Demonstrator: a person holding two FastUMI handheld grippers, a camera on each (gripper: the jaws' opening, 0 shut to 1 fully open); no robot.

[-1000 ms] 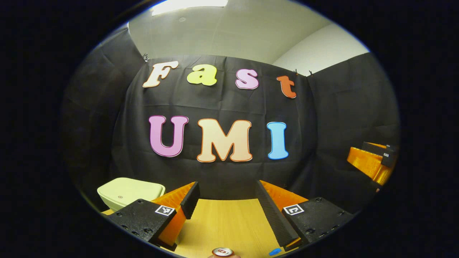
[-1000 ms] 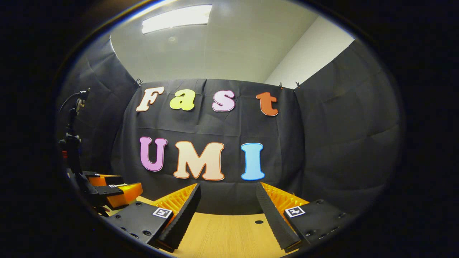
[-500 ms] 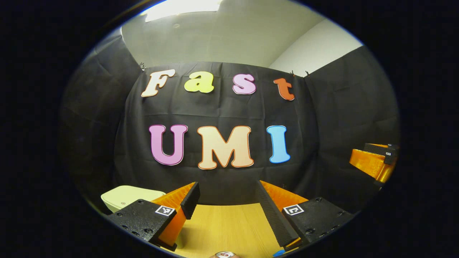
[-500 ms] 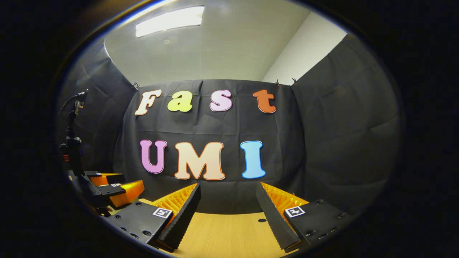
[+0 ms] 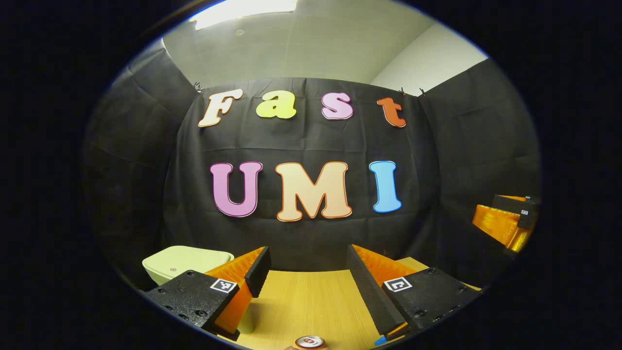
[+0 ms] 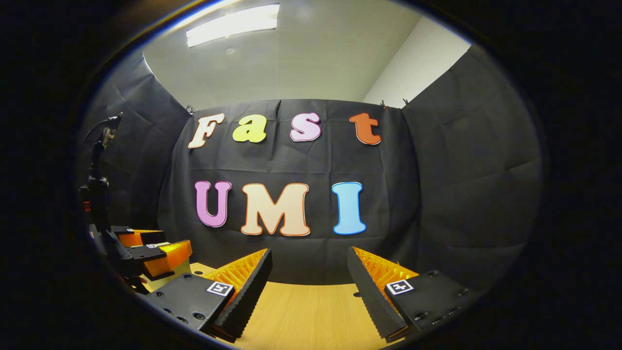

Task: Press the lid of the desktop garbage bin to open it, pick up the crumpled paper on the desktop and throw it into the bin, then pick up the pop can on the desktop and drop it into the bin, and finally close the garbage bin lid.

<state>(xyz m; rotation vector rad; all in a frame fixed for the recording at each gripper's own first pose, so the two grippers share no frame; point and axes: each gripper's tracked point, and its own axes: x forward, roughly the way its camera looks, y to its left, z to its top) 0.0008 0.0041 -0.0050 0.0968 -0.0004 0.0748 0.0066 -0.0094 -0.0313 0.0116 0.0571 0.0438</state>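
Views tilted slightly since earlier; left tongs point(image 5: 307, 272) and right tongs point(image 6: 311, 277) apart, gripping nothing.

Pale green bin point(image 5: 187, 260), wood-grain desktop point(image 5: 306, 301)

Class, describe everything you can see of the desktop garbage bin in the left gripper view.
The garbage bin is pale yellow-green and looks like smooth plastic, with rounded corners. Its flat lid lies closed and carries a small round mark near the front. It stands upright on the wooden table, at the far left by the black cloth wall. The left gripper is open, and one of its fingers hides the bin's right side. Nothing visibly touches the lid.
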